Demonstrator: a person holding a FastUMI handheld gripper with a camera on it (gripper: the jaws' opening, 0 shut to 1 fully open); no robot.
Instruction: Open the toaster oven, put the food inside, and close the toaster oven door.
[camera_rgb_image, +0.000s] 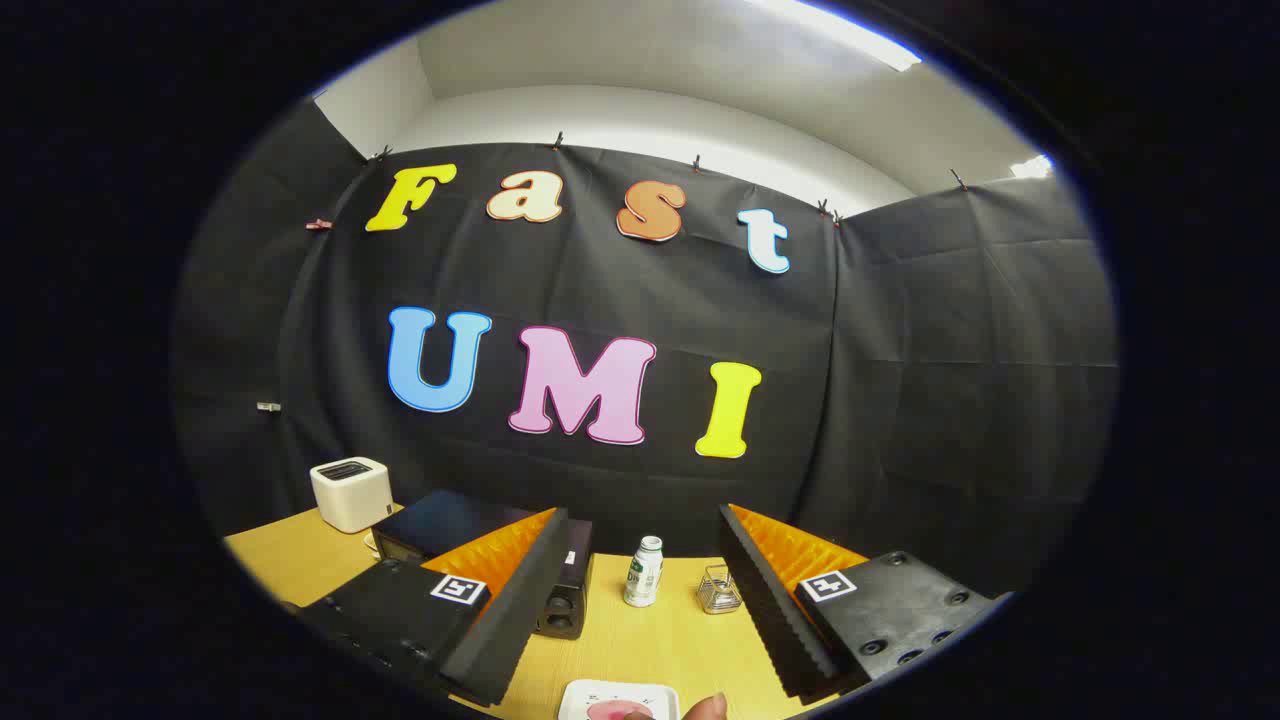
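Observation:
My gripper (635, 600) stands open above the wooden table, nothing between its fingers. A dark toaster oven (455, 530) sits beyond and behind the left finger, partly hidden by it; I cannot see whether its door is open. Close below, between the fingers, lies a white plate (600, 695) with a pink piece of food (620, 711) on it. A fingertip of a person's hand (708, 708) touches in beside the plate.
A white pop-up toaster (350, 494) stands at the table's back left. A small white bottle (644, 572) and a little wire rack (718, 590) stand ahead between the fingers. The wooden table (650, 640) meets the black cloth wall behind.

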